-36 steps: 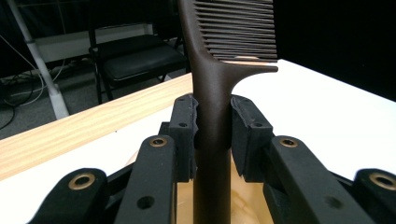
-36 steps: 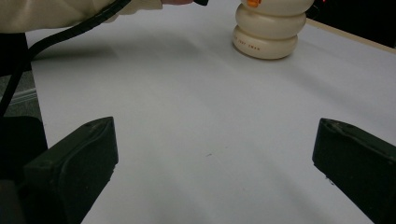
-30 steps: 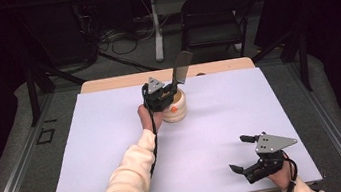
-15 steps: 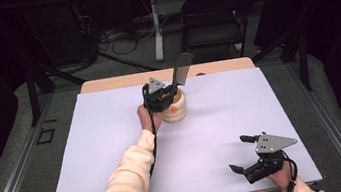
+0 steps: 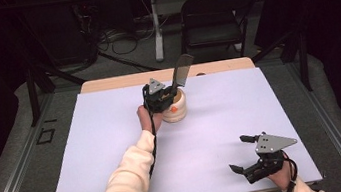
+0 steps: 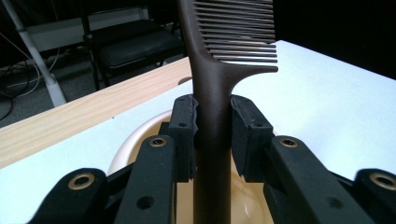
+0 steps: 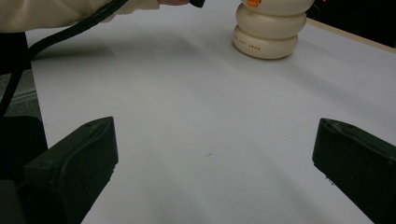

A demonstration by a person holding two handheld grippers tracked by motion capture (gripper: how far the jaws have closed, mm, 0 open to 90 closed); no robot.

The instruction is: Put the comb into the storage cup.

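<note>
1. Left gripper has both jaws clamped tight on a dark comb handle, comb standing upright, teeth pointing right.
2. Cream holder sits right under the jaws.
3. White table, wooden edge, black chair behind.

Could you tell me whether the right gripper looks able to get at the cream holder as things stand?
Probably yes: the right gripper is open, with bare table between it and the holder. The left gripper, shut on the comb, crowds the holder's top.
</note>
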